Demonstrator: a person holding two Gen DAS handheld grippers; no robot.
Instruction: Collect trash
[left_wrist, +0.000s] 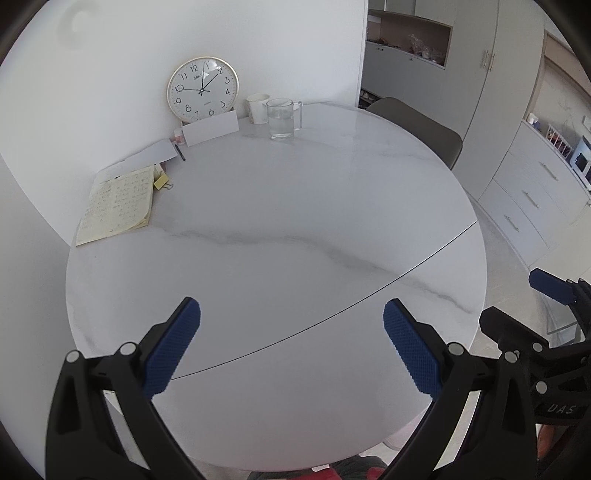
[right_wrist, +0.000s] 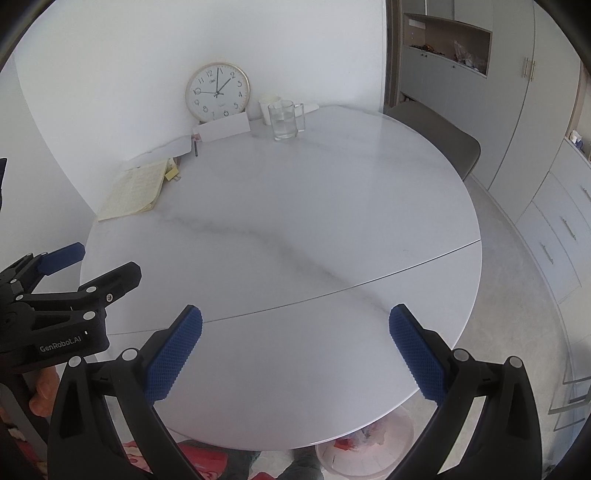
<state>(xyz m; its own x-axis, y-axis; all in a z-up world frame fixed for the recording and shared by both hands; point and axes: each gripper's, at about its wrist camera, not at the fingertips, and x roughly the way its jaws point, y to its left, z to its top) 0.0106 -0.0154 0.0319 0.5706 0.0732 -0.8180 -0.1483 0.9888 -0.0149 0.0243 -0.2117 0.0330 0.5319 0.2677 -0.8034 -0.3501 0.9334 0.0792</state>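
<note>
Both claws were spread w/ nothing held: left claw (left_wrist: 291, 343), right claw (right_wrist: 295, 347), above the bench (right_wrist: 295, 221). Trash sat in the white bin (right_wrist: 364, 448) on the floor under the bench's near edge.

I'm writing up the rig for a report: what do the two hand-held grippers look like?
Both match: the left hand-held gripper and right hand-held gripper have black plastic linkage arms with silver rivets and blue, knurled rectangular finger pads. White lettering reads "GenRobot.AI" on the left one's body in the right wrist view. No cables show.
</note>
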